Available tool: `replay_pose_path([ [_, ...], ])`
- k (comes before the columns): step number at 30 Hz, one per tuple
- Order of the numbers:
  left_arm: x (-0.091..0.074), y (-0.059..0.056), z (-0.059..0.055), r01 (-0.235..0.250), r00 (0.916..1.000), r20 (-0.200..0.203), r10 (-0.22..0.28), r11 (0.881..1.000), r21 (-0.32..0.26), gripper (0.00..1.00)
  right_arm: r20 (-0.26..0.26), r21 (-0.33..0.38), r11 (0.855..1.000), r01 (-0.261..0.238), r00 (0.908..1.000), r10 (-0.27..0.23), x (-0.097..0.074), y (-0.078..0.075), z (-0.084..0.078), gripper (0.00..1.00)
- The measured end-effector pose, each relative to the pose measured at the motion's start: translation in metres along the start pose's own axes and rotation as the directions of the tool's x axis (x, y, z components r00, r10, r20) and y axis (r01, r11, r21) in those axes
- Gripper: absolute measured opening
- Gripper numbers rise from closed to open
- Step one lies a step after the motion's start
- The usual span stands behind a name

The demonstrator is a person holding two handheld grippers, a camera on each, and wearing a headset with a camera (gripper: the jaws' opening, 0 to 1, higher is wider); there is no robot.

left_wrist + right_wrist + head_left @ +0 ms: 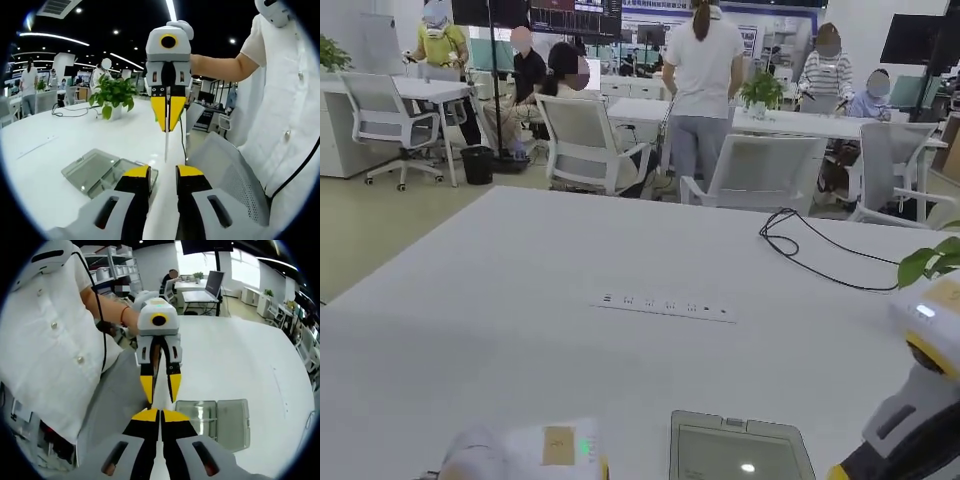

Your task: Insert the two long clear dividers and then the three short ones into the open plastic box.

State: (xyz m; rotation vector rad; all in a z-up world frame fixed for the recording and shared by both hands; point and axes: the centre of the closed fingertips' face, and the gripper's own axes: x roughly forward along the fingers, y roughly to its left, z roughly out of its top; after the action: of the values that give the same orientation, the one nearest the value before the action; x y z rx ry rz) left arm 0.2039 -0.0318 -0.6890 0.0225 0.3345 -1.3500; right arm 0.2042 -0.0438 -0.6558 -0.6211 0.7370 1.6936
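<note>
Lighting is bright, even and from overhead. The ceiling strips (pixel 171 9) flare white in the left gripper view. My worktop (pixel 520 300) is almost shadowless, with one glare spot on the clear box (pixel 740 450). Both gripper views bend strongly at the edges. The head view's near foreground is soft.

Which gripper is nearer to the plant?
Right. The right gripper is close in front of the plant; the left gripper faces both from farther back, across the box.

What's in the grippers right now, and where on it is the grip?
The right gripper pinches a thin clear divider by one end, seen edge-on. The left gripper is open and holds nothing, its jaws apart near the divider's free end.
</note>
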Motion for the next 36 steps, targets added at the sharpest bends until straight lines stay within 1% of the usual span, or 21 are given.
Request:
replay_pose_path([
  [5,-0.005,0.005,-0.005,-0.027,0.9996,-0.013,0.027,1.0,-0.004,0.23,0.001,-0.001,1.0,0.018,0.9998,-0.018,0.0,-0.004,0.002,0.03],
  [13,-0.014,0.014,-0.019,-0.069,0.996,-0.055,0.07,0.997,0.015,0.38,0.0,0.005,0.998,0.062,0.9981,-0.062,-0.001,-0.019,0.001,0.03],
  [14,-0.015,0.016,-0.02,-0.074,0.9955,-0.058,0.075,0.997,0.019,0.4,-0.001,0.005,0.998,0.064,0.9979,-0.064,-0.001,-0.02,0.001,0.03],
  [16,-0.018,0.02,-0.025,-0.09,0.993,-0.075,0.091,0.996,0.021,0.43,-0.002,0.005,0.998,0.069,0.9976,-0.069,0.0,-0.024,0.0,0.03],
  [18,-0.019,0.022,-0.027,-0.096,0.9918,-0.081,0.098,0.995,0.023,0.46,-0.004,0.006,0.997,0.076,0.9971,-0.076,0.0,-0.029,-0.001,0.03],
  [22,-0.023,0.027,-0.035,-0.114,0.9866,-0.112,0.119,0.992,0.053,0.53,-0.004,0.008,0.996,0.091,0.9958,-0.091,0.004,-0.037,0.0,0.03],
  [25,-0.025,0.031,-0.042,-0.125,0.9832,-0.126,0.132,0.99,0.058,0.58,-0.005,0.012,0.994,0.105,0.9945,-0.105,0.009,-0.044,0.001,0.03],
  [27,-0.027,0.033,-0.047,-0.13,0.9801,-0.142,0.139,0.989,0.07,0.61,-0.005,0.014,0.994,0.112,0.9937,-0.112,0.012,-0.048,0.001,0.03],
  [30,-0.029,0.034,-0.053,-0.129,0.9782,-0.155,0.138,0.99,0.065,0.65,-0.005,0.019,0.993,0.12,0.9928,-0.12,0.018,-0.054,0.0,0.03],
  [33,-0.031,0.036,-0.061,-0.13,0.9749,-0.172,0.141,0.989,0.073,0.72,-0.007,0.029,0.991,0.129,0.9917,-0.129,0.027,-0.061,-0.003,0.03],
  [36,-0.033,0.04,-0.065,-0.14,0.9722,-0.181,0.149,0.988,0.066,0.78,-0.012,0.033,0.99,0.136,0.9907,-0.135,0.033,-0.067,-0.005,0.03],
])
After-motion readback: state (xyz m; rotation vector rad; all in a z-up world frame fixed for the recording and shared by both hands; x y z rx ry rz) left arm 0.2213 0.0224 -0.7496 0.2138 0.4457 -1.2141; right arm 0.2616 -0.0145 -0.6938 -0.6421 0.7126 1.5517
